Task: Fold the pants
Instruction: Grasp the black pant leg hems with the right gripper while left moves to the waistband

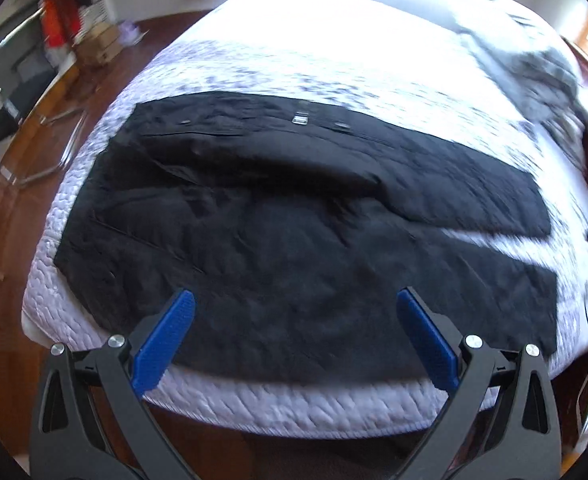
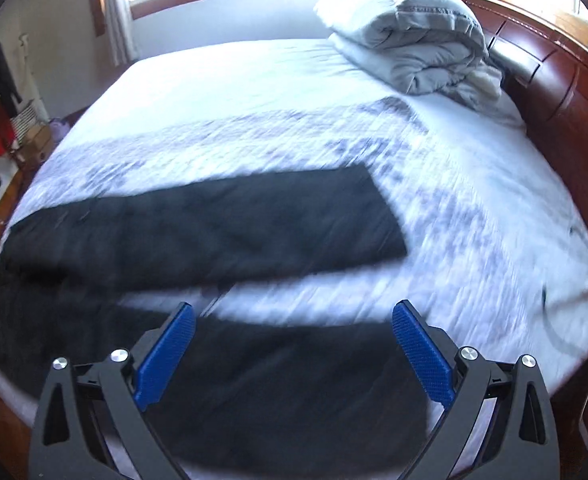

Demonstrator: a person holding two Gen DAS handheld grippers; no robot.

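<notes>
Black pants [image 1: 294, 216] lie spread flat on the bed [image 1: 334, 60] so both legs are reachable, while the left claw [image 1: 294, 300] and right claw [image 2: 294, 312] hover wide apart, holding nothing.

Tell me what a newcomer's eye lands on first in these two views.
First, the black pants spread flat across the near part of the white mattress, legs apart with a strip of sheet between them. Next, the blue-padded left gripper and right gripper, both open, empty and poised over the fabric. Then the rolled grey comforter at the far corner by the wooden headboard.
</notes>
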